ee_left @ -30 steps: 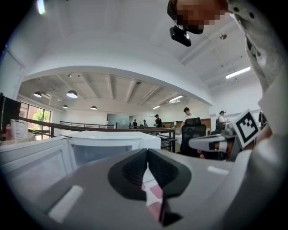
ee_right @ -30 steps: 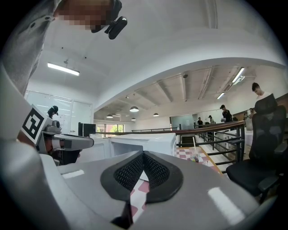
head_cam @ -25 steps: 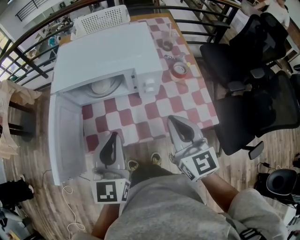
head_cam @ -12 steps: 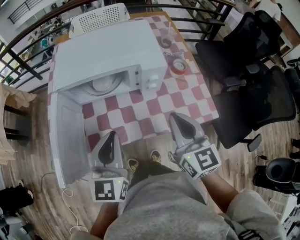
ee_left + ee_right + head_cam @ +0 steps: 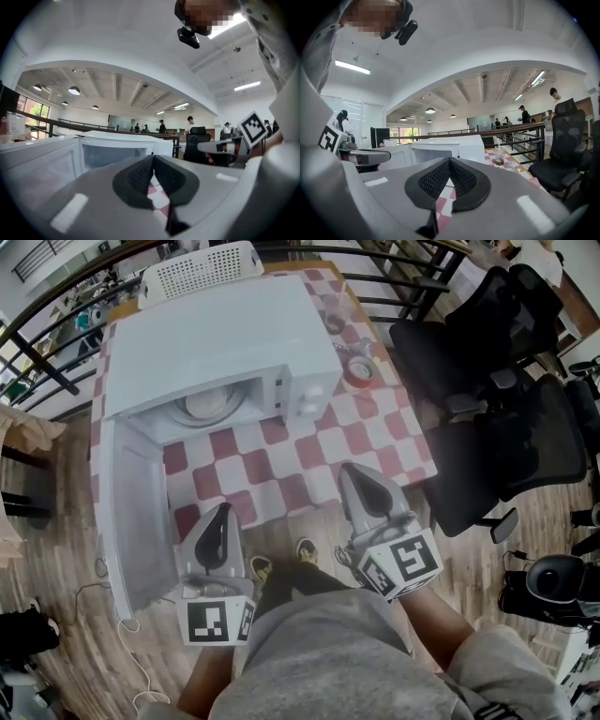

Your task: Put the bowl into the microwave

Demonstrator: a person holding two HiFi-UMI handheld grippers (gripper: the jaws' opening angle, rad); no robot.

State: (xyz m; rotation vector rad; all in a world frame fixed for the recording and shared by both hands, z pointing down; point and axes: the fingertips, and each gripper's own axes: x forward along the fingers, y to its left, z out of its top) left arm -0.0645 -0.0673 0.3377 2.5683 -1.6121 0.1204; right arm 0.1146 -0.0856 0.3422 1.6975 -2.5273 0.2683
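Nothing of the task's has moved since a second ago, only my head's view has drifted a little; the bowl (image 5: 201, 407) lies inside the microwave (image 5: 220, 334), seen through its open mouth; the door (image 5: 131, 521) stands swung out on the left, reaching past the near edge of the table (image 5: 281, 460) with its red-and-white checked cloth; my left gripper (image 5: 224, 510) hovers at that near edge just beside the door, jaws closed tip to tip with nothing between them; my right gripper (image 5: 350, 472) hovers over the same edge, jaws pressed together and empty; both are well apart from the bowl; right of the microwave lies a red roll of tape (image 5: 358, 377), and farther back stands a clear cup (image 5: 334, 322); behind the microwave is a white perforated thing (image 5: 199, 274), basket or chair back I cannot tell; black office chairs (image 5: 506, 427) stand right of the table on the wooden floor (image 5: 56, 549).
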